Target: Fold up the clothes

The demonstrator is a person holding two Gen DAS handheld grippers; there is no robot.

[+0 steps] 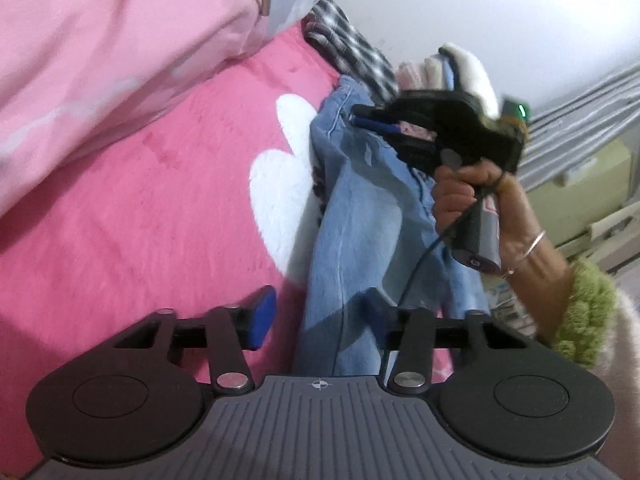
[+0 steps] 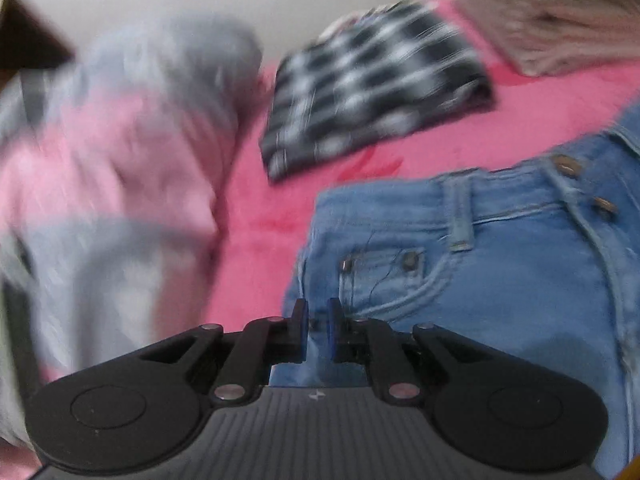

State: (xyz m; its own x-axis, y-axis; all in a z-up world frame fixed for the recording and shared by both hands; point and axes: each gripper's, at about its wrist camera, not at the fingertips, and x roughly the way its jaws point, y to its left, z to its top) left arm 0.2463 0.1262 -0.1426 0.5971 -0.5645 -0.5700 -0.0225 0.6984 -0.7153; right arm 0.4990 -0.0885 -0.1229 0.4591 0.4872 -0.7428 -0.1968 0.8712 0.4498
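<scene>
Pink blanket (image 1: 140,208): covering the bed and filling the left and centre of the left wrist view, white heart shapes (image 1: 280,184) near the middle. It looks plush, so I judge a dragged hem could be catching on it and bunching.
Jeans (image 1: 360,216): the task's garment, lying on the blanket and running from lower centre up to centre right in the left wrist view; in the right wrist view the waistband and pocket are filling the lower right. Risk: heavy denim could be sagging or sliding out of a thin pinch, leaving the fold skewed.
Pink-and-grey bedding (image 1: 120,40): heaped at upper left, near the jeans; a wide swing could be snagging it.
Checked garment (image 2: 372,92): sitting folded at upper centre of the right wrist view, apart from the jeans; a careless sweep could be knocking it open.
Right gripper (image 2: 318,328): fingers nearly together, a narrow slit remaining, with denim at the hip edge showing in it. Whether the pads are pinching cloth I cannot tell; motion blur is hiding it.
Left gripper (image 1: 320,316): the 2 fingers standing apart, straddling the jeans leg at lower centre, not pressing. Closing now could be catching only 1 layer.
</scene>
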